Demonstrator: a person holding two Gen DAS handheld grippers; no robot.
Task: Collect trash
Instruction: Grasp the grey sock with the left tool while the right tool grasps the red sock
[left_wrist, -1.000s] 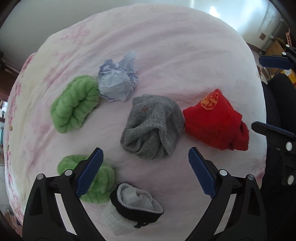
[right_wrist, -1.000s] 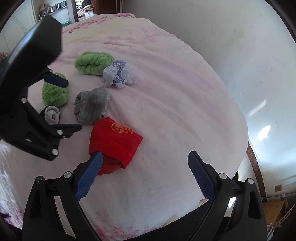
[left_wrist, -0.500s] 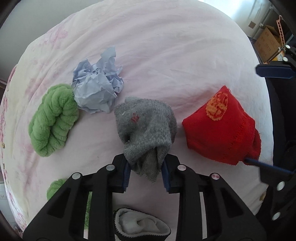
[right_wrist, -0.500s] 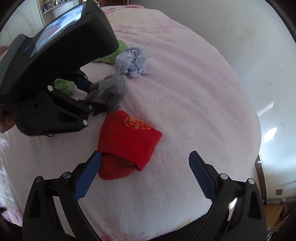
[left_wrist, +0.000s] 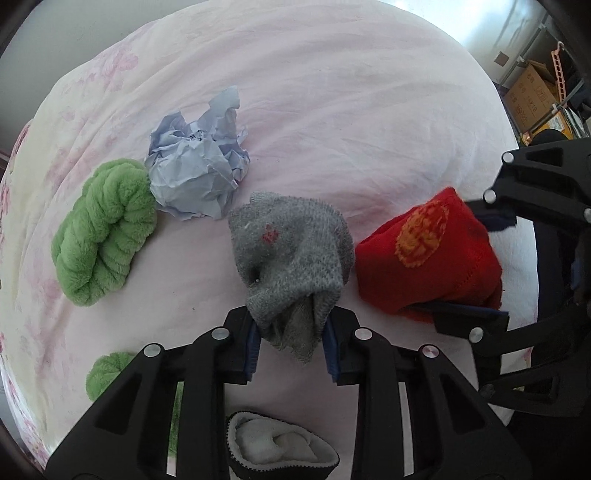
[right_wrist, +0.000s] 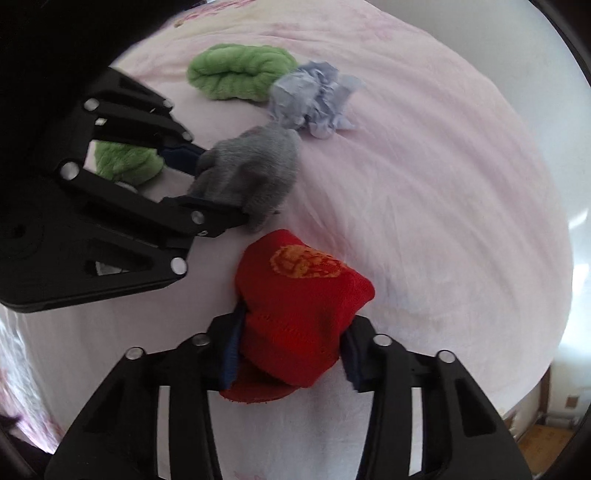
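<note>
On a pink bedspread (left_wrist: 332, 92) lie balled socks and one crumpled pale-blue paper ball (left_wrist: 199, 173), also in the right wrist view (right_wrist: 314, 98). My left gripper (left_wrist: 291, 347) is shut on the near end of a grey sock (left_wrist: 291, 251), which also shows in the right wrist view (right_wrist: 251, 173). My right gripper (right_wrist: 291, 354) is shut on a red sock with an orange emblem (right_wrist: 299, 302), which lies right of the grey sock in the left wrist view (left_wrist: 428, 258). The paper ball lies just beyond the grey sock, apart from both grippers.
A green fluffy sock (left_wrist: 103, 232) touches the paper ball's left side. A second green sock (left_wrist: 107, 373) and a white sock with a black cuff (left_wrist: 280, 443) lie under the left gripper. Cardboard boxes (left_wrist: 532, 96) stand beyond the bed's far right edge.
My right gripper has moved forward and shut on the red sock; it was open half a second ago. My left gripper shut on the grey sock a second ago and still holds it.
</note>
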